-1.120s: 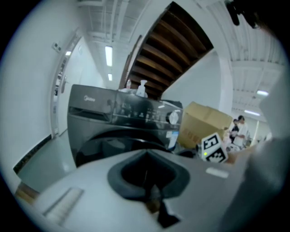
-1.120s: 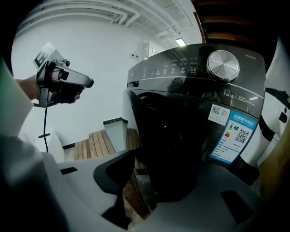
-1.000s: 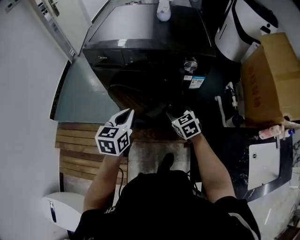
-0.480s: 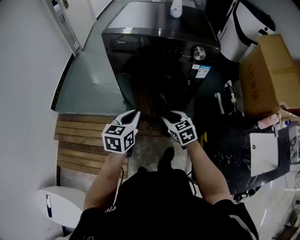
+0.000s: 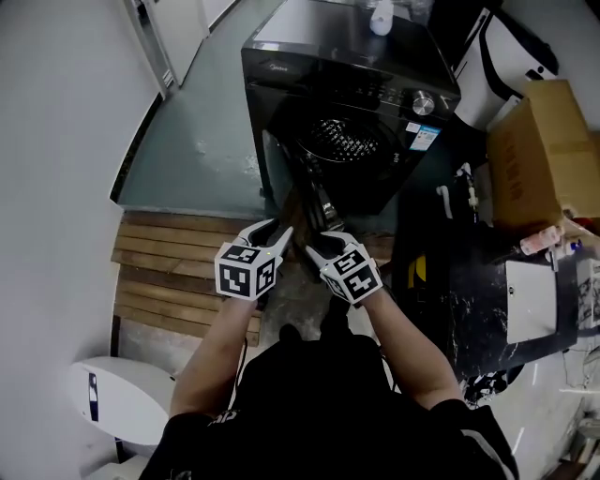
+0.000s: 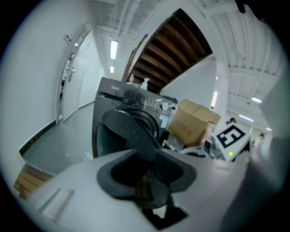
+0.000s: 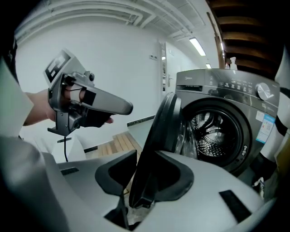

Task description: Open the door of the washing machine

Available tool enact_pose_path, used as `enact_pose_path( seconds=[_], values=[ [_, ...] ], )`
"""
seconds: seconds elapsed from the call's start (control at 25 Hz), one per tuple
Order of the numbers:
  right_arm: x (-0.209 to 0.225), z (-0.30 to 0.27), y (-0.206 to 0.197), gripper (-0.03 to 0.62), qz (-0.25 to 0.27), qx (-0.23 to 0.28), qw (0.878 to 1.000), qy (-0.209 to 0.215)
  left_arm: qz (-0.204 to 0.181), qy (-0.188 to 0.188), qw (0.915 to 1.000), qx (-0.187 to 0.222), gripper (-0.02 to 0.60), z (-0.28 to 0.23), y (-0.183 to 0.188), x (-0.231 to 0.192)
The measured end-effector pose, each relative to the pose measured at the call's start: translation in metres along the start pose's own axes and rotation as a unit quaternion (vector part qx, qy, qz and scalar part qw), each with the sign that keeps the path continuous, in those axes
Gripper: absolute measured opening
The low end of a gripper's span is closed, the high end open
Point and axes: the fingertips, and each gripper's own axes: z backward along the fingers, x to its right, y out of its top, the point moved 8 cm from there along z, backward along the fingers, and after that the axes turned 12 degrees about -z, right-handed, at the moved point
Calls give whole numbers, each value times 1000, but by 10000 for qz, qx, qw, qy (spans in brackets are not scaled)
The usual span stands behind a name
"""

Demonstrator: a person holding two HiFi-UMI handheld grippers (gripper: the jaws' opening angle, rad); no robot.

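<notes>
The black front-loading washing machine (image 5: pixel 375 56) stands ahead with its round door (image 5: pixel 314 202) swung out toward me, baring the steel drum (image 5: pixel 342 141). My right gripper (image 5: pixel 314 246) has the door's rim (image 7: pixel 158 136) between its jaws, which are closing on it. The drum (image 7: pixel 213 131) shows to the right in the right gripper view. My left gripper (image 5: pixel 272 234) hangs just left of the door, apart from it. Its jaws are opening with nothing between them. In the left gripper view the door (image 6: pixel 131 131) stands beyond the jaw gap.
A cardboard box (image 5: pixel 534 159) and a white appliance (image 5: pixel 511 56) stand right of the machine. A spray bottle (image 5: pixel 380 14) stands on its top. A slatted wooden step (image 5: pixel 169 272) lies at my left, a white bin (image 5: pixel 117 403) at the lower left, and a dark counter (image 5: pixel 469 309) at the right.
The door has swung further out with the right gripper on its rim, and the drum now shows. Both grippers came back toward me. The left jaws have spread apart.
</notes>
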Motion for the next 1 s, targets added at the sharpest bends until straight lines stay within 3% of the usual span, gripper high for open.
enact_pose_path(
  seconds=[0.24, 0.56, 0.72, 1.0],
  values=[
    [-29, 11, 1, 101, 230, 134, 9988, 410, 125, -58, 9999, 13, 153, 10, -14, -10],
    [-11, 25, -2, 87, -67, 218, 9997, 84, 273, 297, 9992, -27, 158, 29, -25, -36],
    [-7, 31, 7, 83, -94, 334, 9994, 6, 174, 581, 9980, -198, 156, 42, -33, -56],
    [-6, 47, 27, 69, 4, 577, 9982, -157, 287, 940, 9950, -153, 143, 67, -40, -84]
  ],
)
